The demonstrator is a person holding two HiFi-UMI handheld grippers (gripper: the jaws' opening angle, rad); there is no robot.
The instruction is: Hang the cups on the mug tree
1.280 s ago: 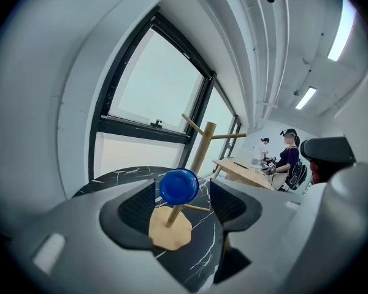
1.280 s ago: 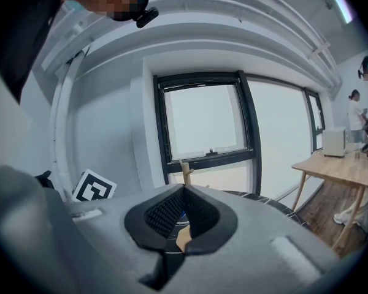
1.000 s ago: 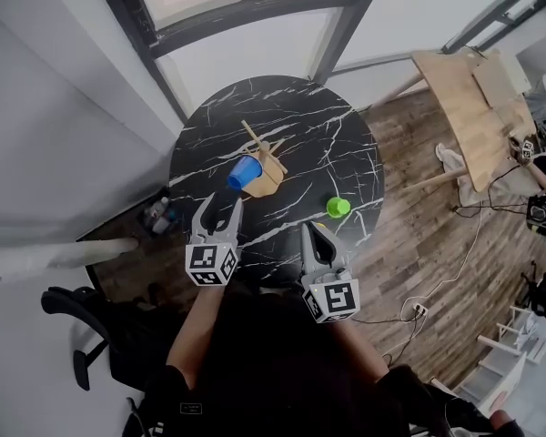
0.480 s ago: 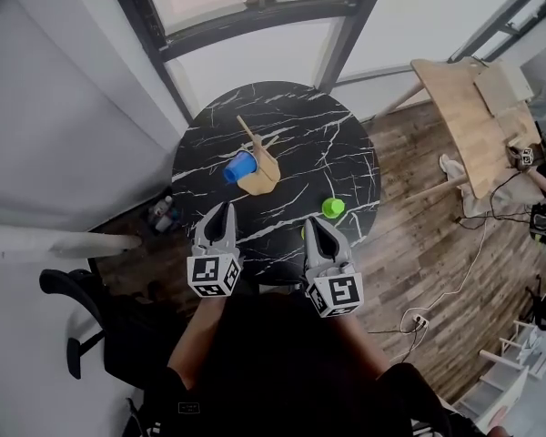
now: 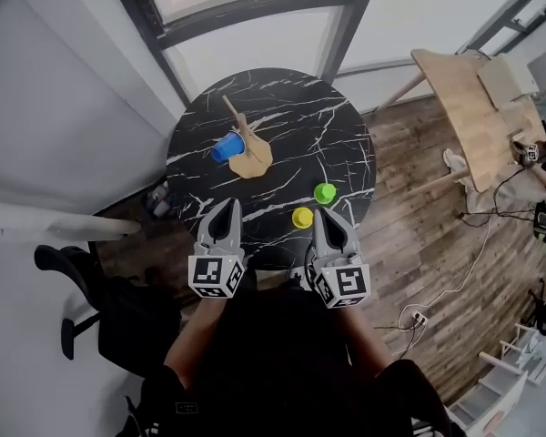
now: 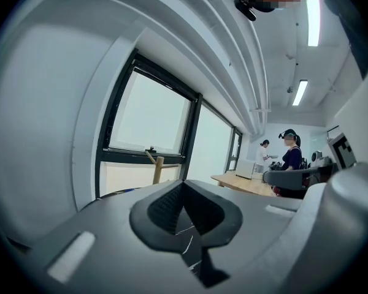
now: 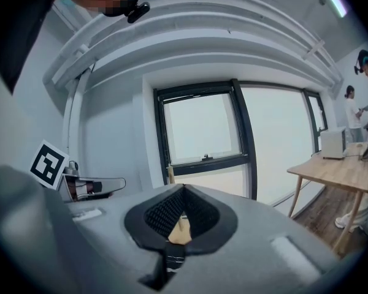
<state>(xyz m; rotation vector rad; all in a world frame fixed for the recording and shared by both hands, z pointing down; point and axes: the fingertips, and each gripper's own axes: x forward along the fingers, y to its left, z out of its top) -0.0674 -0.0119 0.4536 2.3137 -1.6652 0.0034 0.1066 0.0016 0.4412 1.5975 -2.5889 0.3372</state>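
Two grippers hung side by side at the near edge of the round, black marble tabletop (image 5: 291, 126), both pointing away from us toward the window (image 5: 255, 25). We saw the left gripper (image 5: 226, 209) with its fingers pressed together; they had just been closing, and its own view (image 6: 183, 188) showed nothing caught between them, only a sliver of marble below. The right gripper (image 5: 326, 215) also had its fingers fully together and empty in its own view (image 7: 183, 192), with the pale wooden foot of the mug tree (image 7: 181, 230) showing past the gap under the pads. We found the mug tree (image 5: 246, 148) standing on the far left part of the tabletop, well apart from both grippers, its stem leaning up toward the window. One blue cup (image 5: 227, 147) sat against the tree's left side, lying sideways, seemingly on a peg. We saw a green cup (image 5: 325, 192) standing upright on the marble just beyond the right gripper's tips. A yellow cup (image 5: 302, 217) stood just left of those tips, between the two grippers. Neither cup touched a gripper. Off to the right, a light wooden table (image 5: 478, 107) stood on the plank floor (image 5: 419, 235), and a dark office chair (image 5: 64, 280) sat at the lower left.
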